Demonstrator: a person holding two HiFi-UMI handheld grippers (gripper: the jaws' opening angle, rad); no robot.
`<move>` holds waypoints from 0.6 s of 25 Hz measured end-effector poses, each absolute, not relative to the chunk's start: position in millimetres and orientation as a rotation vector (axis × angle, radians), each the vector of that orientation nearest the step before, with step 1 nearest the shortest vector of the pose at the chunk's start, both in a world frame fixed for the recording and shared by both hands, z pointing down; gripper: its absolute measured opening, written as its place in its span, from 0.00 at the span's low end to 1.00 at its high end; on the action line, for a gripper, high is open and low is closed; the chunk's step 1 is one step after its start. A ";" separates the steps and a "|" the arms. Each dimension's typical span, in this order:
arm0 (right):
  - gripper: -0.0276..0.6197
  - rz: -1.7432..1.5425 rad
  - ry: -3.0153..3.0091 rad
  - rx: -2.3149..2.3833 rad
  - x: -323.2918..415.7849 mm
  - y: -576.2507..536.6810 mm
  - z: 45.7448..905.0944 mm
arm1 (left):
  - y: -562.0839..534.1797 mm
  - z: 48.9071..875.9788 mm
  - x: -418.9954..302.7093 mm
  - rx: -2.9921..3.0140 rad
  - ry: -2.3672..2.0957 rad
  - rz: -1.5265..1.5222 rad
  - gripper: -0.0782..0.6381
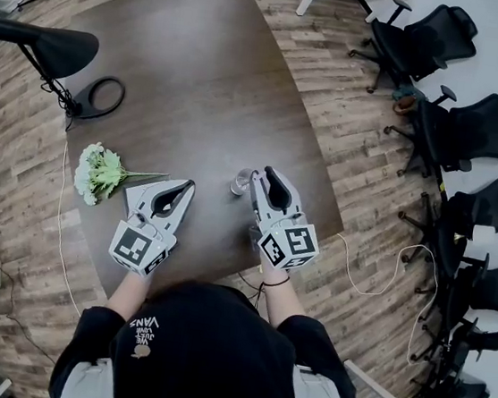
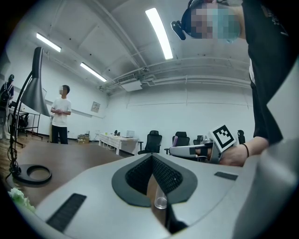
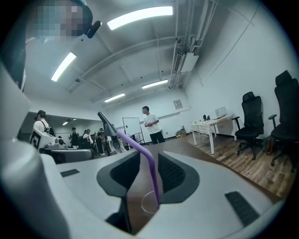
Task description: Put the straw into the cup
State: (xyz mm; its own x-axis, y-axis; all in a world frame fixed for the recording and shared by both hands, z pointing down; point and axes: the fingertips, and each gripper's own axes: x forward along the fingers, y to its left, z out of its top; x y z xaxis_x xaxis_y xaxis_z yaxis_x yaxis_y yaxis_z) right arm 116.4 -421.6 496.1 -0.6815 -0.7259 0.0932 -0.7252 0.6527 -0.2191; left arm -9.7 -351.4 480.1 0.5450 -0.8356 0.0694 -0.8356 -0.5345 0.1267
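Head view: the person's black shirt bears the white word "VANS", seen upside down from this camera. Smaller white lines stand just beside that word and are too small to read with confidence.

The left cube, on the left tongs, and the right cube, on the right tongs, each carry square black-and-white coded markers, which are patterns only.

Left gripper view: one such marker shows on the right cube. A small wall notice is illegible.

Right gripper view: a small wall plaque is likewise illegible.
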 end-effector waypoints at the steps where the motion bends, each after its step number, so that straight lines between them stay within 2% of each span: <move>1: 0.22 -0.379 2.857 -1.255 116.5 -420.8 496.7 | -350.9 480.0 -8.9 2.634 -1.431 -0.001 0.12; 7: 0.33 -0.387 2.891 -1.249 109.7 -413.2 501.2 | -348.4 481.4 -8.6 2.642 -1.417 -0.006 0.12; 15: 0.36 -0.372 2.900 -1.255 110.0 -403.5 498.5 | -343.1 477.3 -3.4 2.655 -1.398 -0.016 0.12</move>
State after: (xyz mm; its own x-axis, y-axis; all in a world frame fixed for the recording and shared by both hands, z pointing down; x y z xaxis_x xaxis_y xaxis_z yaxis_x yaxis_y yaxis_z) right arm 110.0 -403.5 498.5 -0.6884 -0.7138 0.1290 -0.7232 0.6618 -0.1974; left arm -3.4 -343.1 477.3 0.5678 -0.8213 0.0561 -0.8198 -0.5579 0.1290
